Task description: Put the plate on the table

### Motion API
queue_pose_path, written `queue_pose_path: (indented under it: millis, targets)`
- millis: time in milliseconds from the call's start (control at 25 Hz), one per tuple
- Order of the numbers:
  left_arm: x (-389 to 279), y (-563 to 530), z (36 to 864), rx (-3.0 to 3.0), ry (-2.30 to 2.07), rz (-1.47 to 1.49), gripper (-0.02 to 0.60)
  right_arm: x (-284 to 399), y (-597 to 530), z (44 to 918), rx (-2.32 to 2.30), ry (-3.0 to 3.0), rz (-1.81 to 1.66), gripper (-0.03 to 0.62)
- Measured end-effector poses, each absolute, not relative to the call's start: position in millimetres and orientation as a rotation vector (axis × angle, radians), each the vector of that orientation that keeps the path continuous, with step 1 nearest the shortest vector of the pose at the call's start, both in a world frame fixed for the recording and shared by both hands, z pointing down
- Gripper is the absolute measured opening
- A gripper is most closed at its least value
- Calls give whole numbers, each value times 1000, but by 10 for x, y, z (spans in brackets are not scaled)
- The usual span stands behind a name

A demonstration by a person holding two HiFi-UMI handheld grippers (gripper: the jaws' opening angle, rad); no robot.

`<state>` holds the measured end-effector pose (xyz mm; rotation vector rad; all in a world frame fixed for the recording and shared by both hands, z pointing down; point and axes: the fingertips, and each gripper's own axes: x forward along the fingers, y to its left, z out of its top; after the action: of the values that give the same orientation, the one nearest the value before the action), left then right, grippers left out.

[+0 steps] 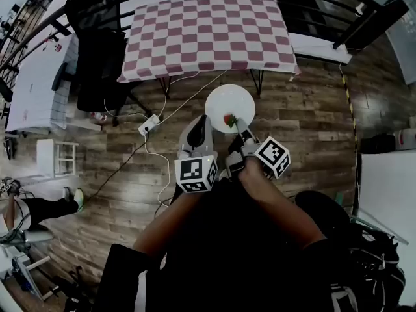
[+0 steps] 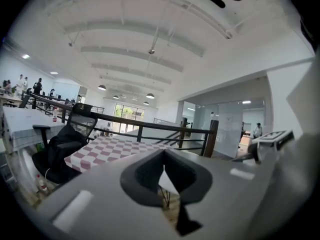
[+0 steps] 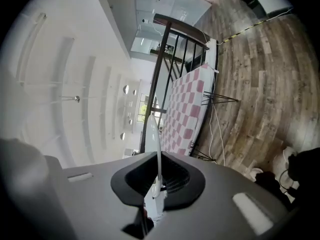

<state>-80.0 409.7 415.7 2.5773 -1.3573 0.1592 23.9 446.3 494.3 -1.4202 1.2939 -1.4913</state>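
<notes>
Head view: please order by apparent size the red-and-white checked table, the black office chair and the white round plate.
Largest: red-and-white checked table.
Then: black office chair.
Smallest: white round plate, though it is held nearer the camera.

No words, numbers, brands or signs could be read anywhere. The cubes (image 1: 195,173) near six o'clock in the head view carried only black-and-white square marker patterns, no letters.

- Left gripper (image 1: 200,123): jaws together, nothing between them; held forward, tipped slightly downward
- Right gripper (image 1: 239,134): jaws clamped on the rim of the plate (image 1: 229,103); just beside the left gripper
- Left forearm (image 1: 166,229) and right forearm (image 1: 279,207): extended forward, converging
</notes>
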Motion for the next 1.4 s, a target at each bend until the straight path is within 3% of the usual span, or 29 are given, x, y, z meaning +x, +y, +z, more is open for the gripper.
queue_pose_path:
  millis: [640, 1400]
  targets:
    - [-763, 3510, 4326, 2597, -1349, 202, 9, 345, 4042, 5249, -1450, 1215, -1591, 15]
    - [-523, 1404, 4303, 2638, -1237, 192, 9, 738, 2067, 5186, -1511, 1148, -1556, 15]
